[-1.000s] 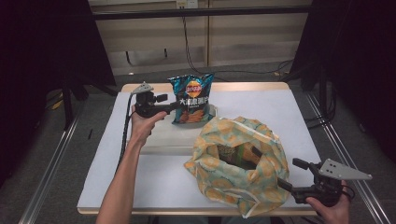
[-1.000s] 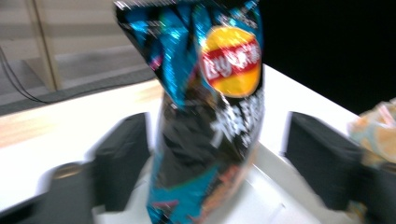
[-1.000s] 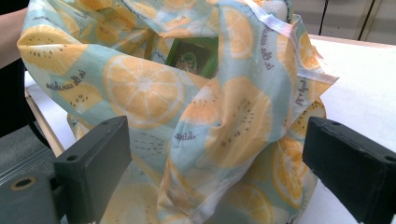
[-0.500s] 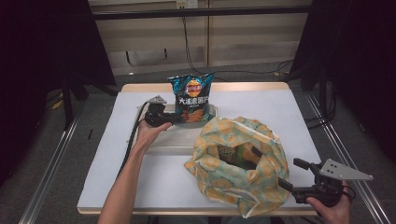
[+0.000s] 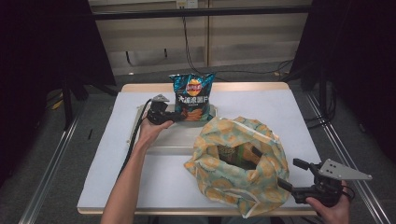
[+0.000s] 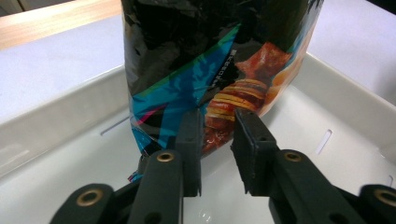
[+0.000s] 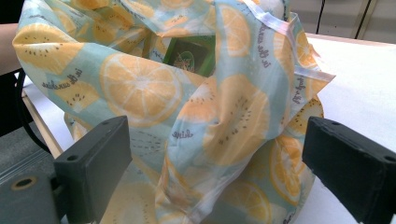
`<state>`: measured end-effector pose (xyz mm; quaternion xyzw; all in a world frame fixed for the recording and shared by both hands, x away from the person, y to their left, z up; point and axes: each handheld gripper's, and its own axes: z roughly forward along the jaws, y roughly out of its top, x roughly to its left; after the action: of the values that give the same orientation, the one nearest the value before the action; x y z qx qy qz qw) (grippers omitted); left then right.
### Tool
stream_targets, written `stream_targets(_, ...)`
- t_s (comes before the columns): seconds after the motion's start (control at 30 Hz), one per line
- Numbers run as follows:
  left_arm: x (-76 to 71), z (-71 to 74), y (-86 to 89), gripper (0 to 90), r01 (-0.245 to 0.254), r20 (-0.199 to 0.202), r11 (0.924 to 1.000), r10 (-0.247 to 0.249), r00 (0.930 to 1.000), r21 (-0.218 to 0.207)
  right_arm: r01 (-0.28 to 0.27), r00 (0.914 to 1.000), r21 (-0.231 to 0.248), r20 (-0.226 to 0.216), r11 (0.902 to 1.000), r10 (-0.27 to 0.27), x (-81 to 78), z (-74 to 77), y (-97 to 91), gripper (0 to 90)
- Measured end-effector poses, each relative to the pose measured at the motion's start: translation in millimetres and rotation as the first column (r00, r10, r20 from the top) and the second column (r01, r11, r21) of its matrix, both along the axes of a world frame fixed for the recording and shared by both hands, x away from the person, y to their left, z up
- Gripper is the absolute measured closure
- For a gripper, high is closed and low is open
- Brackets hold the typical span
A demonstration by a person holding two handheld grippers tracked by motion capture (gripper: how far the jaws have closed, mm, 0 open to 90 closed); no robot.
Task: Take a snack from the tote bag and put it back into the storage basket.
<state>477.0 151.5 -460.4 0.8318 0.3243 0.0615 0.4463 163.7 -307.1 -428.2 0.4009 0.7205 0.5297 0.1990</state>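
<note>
A blue chip bag (image 5: 192, 96) stands upright in a shallow white tray (image 5: 161, 150) at the back of the table. My left gripper (image 5: 180, 116) reaches in from the left at the bag's base. Its jaws have just been closing. In the left gripper view the chip bag's (image 6: 210, 60) lower edge lies between the jaw tips of the left gripper (image 6: 215, 126), which pinch it. A cloth bag printed with orange slices (image 5: 238, 163) lies open at the front right, with a green packet (image 7: 189, 53) inside. My right gripper (image 5: 292, 173) stands open beside it, the cloth bag (image 7: 187, 121) loose between the wide jaws.
White cloth covers the table (image 5: 289, 112). The tray's walls (image 6: 56, 121) rise on both sides of the left gripper. A black cable (image 5: 135, 135) trails from the left gripper along the forearm. Dark curtains and a metal rail flank the table.
The left gripper dropped from mid-height of the chip bag to its base in the tray, and its jaws narrowed. The right gripper and the cloth bag stayed put.
</note>
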Motion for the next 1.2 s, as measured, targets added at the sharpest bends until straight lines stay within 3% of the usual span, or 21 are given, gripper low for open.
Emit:
stream_targets(0.07, 0.8, -1.2, 1.7, 71.1, -0.015, -0.006, 0.9999, 0.015, 0.9999, -0.004, 0.003, 1.0000, 0.000, 0.001, 1.0000, -0.003, -0.2, 0.3, -0.3, 7.7)
stream_targets(0.23, -6.4, 5.1, 1.3, 71.1, 0.015, 0.009, 0.9997, -0.015, 0.9998, -0.020, 0.004, 1.0000, 0.002, 0.003, 1.0000, -0.004, 0.0, 1.0, -1.3, 8.5)
stream_targets(0.47, -31.2, 25.9, 1.7, 71.5, 0.049, 0.060, 0.9963, -0.045, 0.9972, -0.071, -0.005, 0.9998, 0.006, 0.019, 1.0000, 0.005, 0.0, 7.8, -0.9, 14.8)
stream_targets(0.5, -40.2, 33.1, -0.1, 70.7, 0.071, 0.074, 0.9946, -0.066, 0.9951, -0.075, 0.002, 0.9998, 0.004, 0.019, 1.0000, -0.002, 1.9, 12.2, -0.1, 19.4)
stream_targets(0.53, -40.2, 33.1, -0.1, 69.4, 0.071, 0.074, 0.9946, -0.066, 0.9951, -0.075, 0.002, 0.9998, 0.004, 0.019, 1.0000, -0.002, 1.9, 12.2, -0.1, 19.4)
stream_targets(0.57, -50.9, 41.5, -3.4, 66.7, 0.090, 0.090, 0.9917, -0.082, 0.9926, -0.092, -0.011, 0.9993, -0.024, 0.036, 0.9997, 0.012, 6.2, 16.8, 1.9, 25.1)
stream_targets(0.6, -50.9, 41.5, -3.4, 65.5, 0.090, 0.090, 0.9917, -0.082, 0.9926, -0.092, -0.011, 0.9993, -0.024, 0.036, 0.9997, 0.012, 6.2, 16.8, 1.9, 25.1)
stream_targets(0.63, -57.3, 45.1, -5.4, 65.5, 0.112, 0.100, 0.9875, -0.101, 0.9899, -0.111, -0.012, 0.9991, -0.033, 0.039, 0.9994, 0.014, 8.8, 19.6, 3.4, 26.0)
stream_targets(0.73, -73.7, 53.2, -13.0, 61.7, 0.154, 0.122, 0.9827, -0.141, 0.9825, -0.103, -0.024, 0.9981, -0.026, 0.055, 0.9994, 0.026, 18.8, 27.8, 8.1, 30.5)
stream_targets(0.77, -82.3, 58.3, -16.7, 58.5, 0.166, 0.120, 0.9768, -0.150, 0.9813, -0.135, -0.035, 0.9973, -0.034, 0.064, 0.9988, 0.037, 27.3, 33.9, 11.8, 30.7)
stream_targets(0.8, -82.3, 58.3, -16.7, 57.8, 0.166, 0.120, 0.9768, -0.150, 0.9813, -0.135, -0.035, 0.9973, -0.034, 0.064, 0.9988, 0.037, 27.3, 33.9, 11.8, 30.7)
stream_targets(0.83, -87.9, 61.6, -18.7, 57.8, 0.182, 0.126, 0.9703, -0.163, 0.9786, -0.160, -0.034, 0.9971, -0.036, 0.067, 0.9988, 0.037, 30.4, 36.2, 13.5, 30.7)
stream_targets(0.93, -102.3, 70.0, -23.4, 55.7, 0.202, 0.146, 0.9641, -0.178, 0.9731, -0.172, -0.048, 0.9951, -0.043, 0.084, 0.9979, 0.051, 46.7, 45.3, 20.0, 29.6)
stream_targets(1.0, -111.8, 76.8, -26.1, 54.5, 0.216, 0.167, 0.9589, -0.185, 0.9683, -0.185, -0.072, 0.9951, -0.053, 0.064, 0.9960, 0.075, 58.6, 49.2, 24.9, 26.8)
stream_targets(1.07, -119.6, 83.3, -28.2, 52.8, 0.238, 0.181, 0.9479, -0.201, 0.9626, -0.211, -0.071, 0.9954, -0.073, 0.059, 0.9948, 0.075, 69.5, 50.1, 29.3, 24.5)
stream_targets(1.17, -128.7, 89.7, -34.2, 50.8, 0.281, 0.199, 0.9345, -0.239, 0.9504, -0.219, -0.080, 0.9954, -0.101, 0.044, 0.9917, 0.085, 86.0, 46.6, 34.7, 21.6)
stream_targets(1.2, -131.8, 90.8, -37.8, 50.1, 0.284, 0.196, 0.9329, -0.242, 0.9502, -0.222, -0.083, 0.9958, -0.107, 0.030, 0.9908, 0.086, 90.9, 44.4, 36.4, 20.4)
